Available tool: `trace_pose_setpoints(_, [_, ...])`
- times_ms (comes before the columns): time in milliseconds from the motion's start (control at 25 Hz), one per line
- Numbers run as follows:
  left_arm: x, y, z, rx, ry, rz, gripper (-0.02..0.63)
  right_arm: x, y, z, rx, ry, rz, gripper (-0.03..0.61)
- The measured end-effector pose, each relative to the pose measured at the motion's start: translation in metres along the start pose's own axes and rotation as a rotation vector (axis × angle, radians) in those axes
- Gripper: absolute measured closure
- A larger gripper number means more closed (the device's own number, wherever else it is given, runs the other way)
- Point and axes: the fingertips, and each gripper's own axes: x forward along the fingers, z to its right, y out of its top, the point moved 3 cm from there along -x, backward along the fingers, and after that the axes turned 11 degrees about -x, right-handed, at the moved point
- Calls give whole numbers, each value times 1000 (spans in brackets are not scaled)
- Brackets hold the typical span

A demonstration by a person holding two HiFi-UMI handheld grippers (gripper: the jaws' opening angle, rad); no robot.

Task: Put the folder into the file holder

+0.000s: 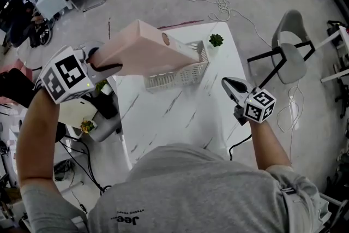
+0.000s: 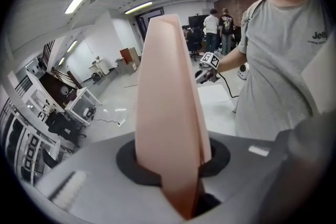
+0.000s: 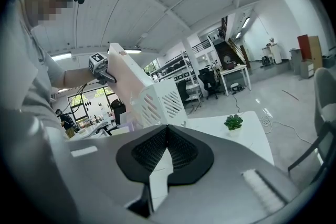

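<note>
Holds the pink folder (image 1: 144, 52) in the left gripper (image 1: 101, 64), with the jaws partly closed and the pads pressing on both faces of its near end. Carries it in the air, not resting on the table (image 1: 180, 123).

Points the long axis of the folder away from the left gripper, toward the right in the head view and a little downward, straight at the white file holder (image 1: 182, 75). Finds that holder standing on the far part of the table, close to a small green plant (image 1: 216, 40). Shows the far end of the folder over the top of the holder. Cannot tell from these views whether that end is already between the walls or only above them.

Needs, by this judgement, to slide the folder further along its own long axis and down into the opening.

Shows the right gripper (image 1: 229, 84) with jaws closed together and nothing between them. Places it beside the right edge of the table, well apart from the holder, so the left hand is clearly the nearer one.
</note>
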Motion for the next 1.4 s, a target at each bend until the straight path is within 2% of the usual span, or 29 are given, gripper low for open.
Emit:
trace_pose_setpoints(360, [29, 21, -14, 39, -49, -109, 436, -6, -9, 10, 29, -31, -3, 575])
trace_pose_setpoints(520, [32, 28, -15, -10, -107, -161, 436, -9, -14, 14, 41, -40, -6, 575])
trace_pose_setpoints(920, [69, 23, -18, -39, -109, -216, 431, -12, -18, 18, 51, -51, -6, 575])
trace_pose_setpoints(1120, [93, 16, -18, -54, -118, -215, 430, -14, -22, 21, 52, -58, -8, 575])
trace_pose_setpoints(1400, [129, 12, -9, -14, -139, -265, 425, -14, -22, 25, 54, -61, -10, 575])
